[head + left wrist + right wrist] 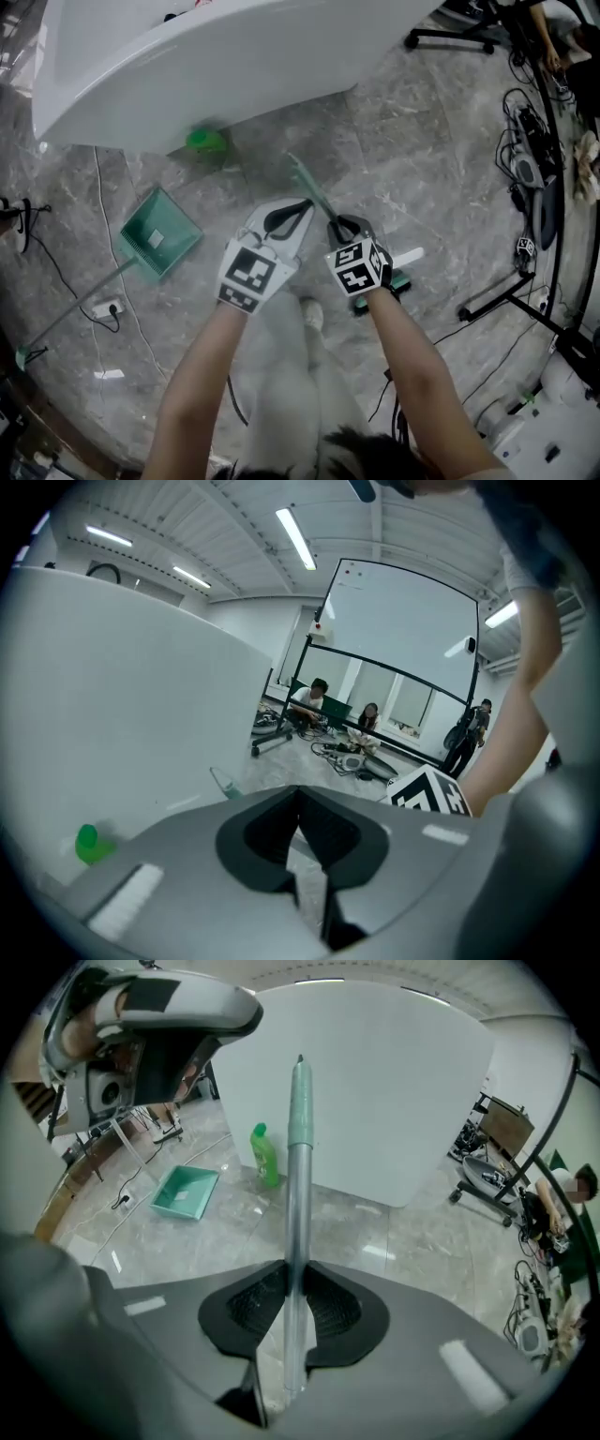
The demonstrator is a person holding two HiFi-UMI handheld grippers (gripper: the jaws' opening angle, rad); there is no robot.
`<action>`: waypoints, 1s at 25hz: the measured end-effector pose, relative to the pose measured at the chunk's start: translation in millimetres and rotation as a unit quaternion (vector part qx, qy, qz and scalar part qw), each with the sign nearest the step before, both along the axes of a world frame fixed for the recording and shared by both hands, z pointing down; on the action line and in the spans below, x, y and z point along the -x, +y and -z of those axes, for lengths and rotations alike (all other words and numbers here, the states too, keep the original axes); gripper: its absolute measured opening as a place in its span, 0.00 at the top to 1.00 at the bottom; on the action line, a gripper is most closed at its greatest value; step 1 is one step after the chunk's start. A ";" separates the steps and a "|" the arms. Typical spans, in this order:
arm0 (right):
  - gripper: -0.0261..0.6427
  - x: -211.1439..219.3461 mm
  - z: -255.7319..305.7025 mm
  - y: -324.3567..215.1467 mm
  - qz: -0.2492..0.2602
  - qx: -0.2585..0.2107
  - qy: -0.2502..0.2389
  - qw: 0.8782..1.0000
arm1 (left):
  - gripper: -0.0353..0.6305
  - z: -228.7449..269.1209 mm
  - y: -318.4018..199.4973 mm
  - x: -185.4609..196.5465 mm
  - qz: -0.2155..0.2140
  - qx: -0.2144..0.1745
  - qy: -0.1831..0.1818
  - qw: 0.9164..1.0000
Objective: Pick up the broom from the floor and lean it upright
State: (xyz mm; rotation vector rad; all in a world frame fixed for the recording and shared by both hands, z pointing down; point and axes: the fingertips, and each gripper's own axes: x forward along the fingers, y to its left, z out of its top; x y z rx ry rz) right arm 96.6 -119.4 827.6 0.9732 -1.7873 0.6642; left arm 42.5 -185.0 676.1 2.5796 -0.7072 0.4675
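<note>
The broom hangs off the floor. Its silver handle with a pale green top end runs up between the pads of my right gripper, which is shut on it. In the head view the handle slants up and left from my right gripper, and the green-and-white broom head shows below that hand. My left gripper sits just left of the handle, shut with nothing between its pads. The handle's green tip shows left of its jaws.
A large white curved counter stands ahead, with a green bottle at its foot. A green dustpan with a long handle lies to the left, near a power strip and cables. Stands and cables crowd the right.
</note>
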 end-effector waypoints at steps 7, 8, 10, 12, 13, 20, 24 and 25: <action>0.85 18.6 58.3 -42.9 0.002 -0.047 -0.023 0.999 | 0.95 46.7 -6.9 5.2 -0.003 -0.027 -0.001 1.000; 0.85 21.1 65.2 -50.9 0.002 -0.054 -0.026 0.998 | 0.95 53.1 -10.0 6.5 -0.002 -0.030 0.000 1.000; 0.85 24.6 78.5 -67.5 0.000 -0.067 -0.032 0.997 | 0.95 65.3 -18.7 10.9 0.006 -0.036 0.003 0.999; 0.85 26.5 91.3 -84.7 -0.007 -0.079 -0.035 0.996 | 0.95 76.7 -29.9 16.7 0.019 -0.041 0.005 0.999; 0.85 26.7 97.6 -93.8 -0.013 -0.086 -0.035 0.996 | 0.95 81.9 -36.5 19.8 0.026 -0.044 0.006 0.999; 0.85 28.2 131.1 -156.1 -0.045 -0.122 -0.045 0.990 | 0.95 106.7 -79.3 40.2 0.072 -0.059 0.002 0.996; 0.84 38.2 144.3 -187.7 -0.046 -0.133 -0.047 0.989 | 0.95 119.6 -99.2 51.7 0.097 -0.062 0.007 0.993; 0.84 41.0 147.8 -196.0 -0.047 -0.136 -0.048 0.988 | 0.95 122.6 -103.9 54.3 0.100 -0.064 0.007 0.993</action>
